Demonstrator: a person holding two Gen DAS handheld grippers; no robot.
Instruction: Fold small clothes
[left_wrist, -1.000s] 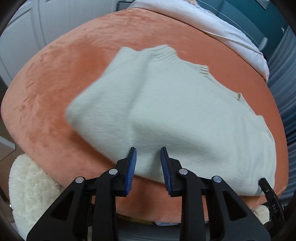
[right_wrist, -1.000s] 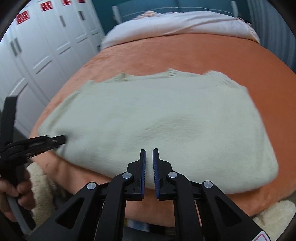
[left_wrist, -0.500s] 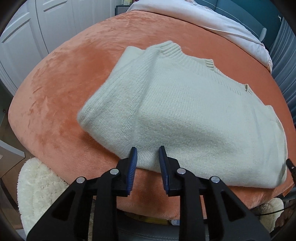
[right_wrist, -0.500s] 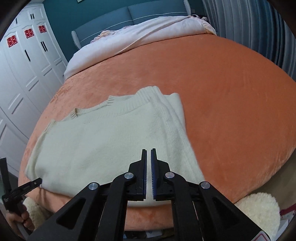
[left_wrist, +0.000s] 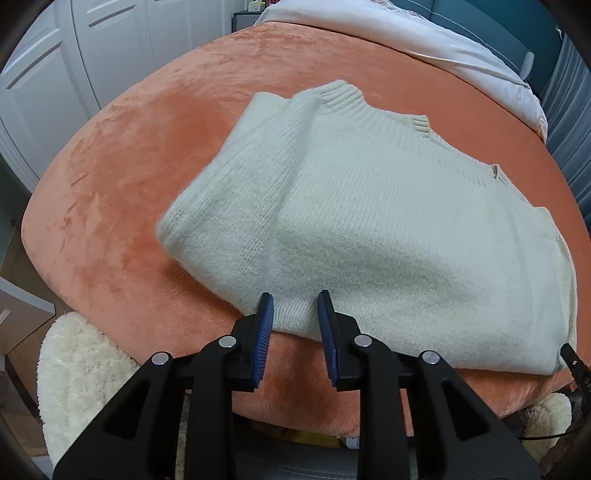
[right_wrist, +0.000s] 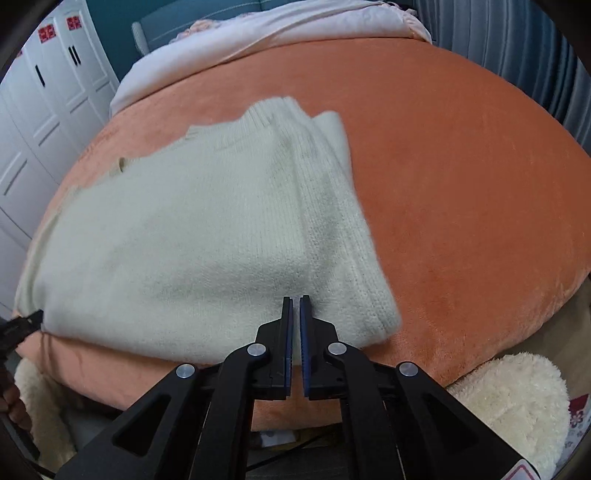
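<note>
A cream knitted sweater (left_wrist: 373, 229) lies folded on an orange plush blanket (left_wrist: 122, 192), both sleeves tucked in, ribbed collar at the far side. It also shows in the right wrist view (right_wrist: 192, 240). My left gripper (left_wrist: 295, 306) is open and empty, its fingertips at the sweater's near hem toward the left end. My right gripper (right_wrist: 296, 306) is shut and empty, its fingertips at the near hem close to the sweater's right corner. The left gripper's tip also shows at the left edge of the right wrist view (right_wrist: 26, 321).
The blanket covers a bed with pale pink bedding (right_wrist: 280, 29) at the far end. White wardrobe doors (left_wrist: 74, 55) stand on the left. A fluffy cream rug (right_wrist: 517, 402) lies on the floor below the bed's near edge.
Both grippers have drawn back and swung outward along the near hem, the left toward the left end, the right toward the right corner. The sweater lies still.
</note>
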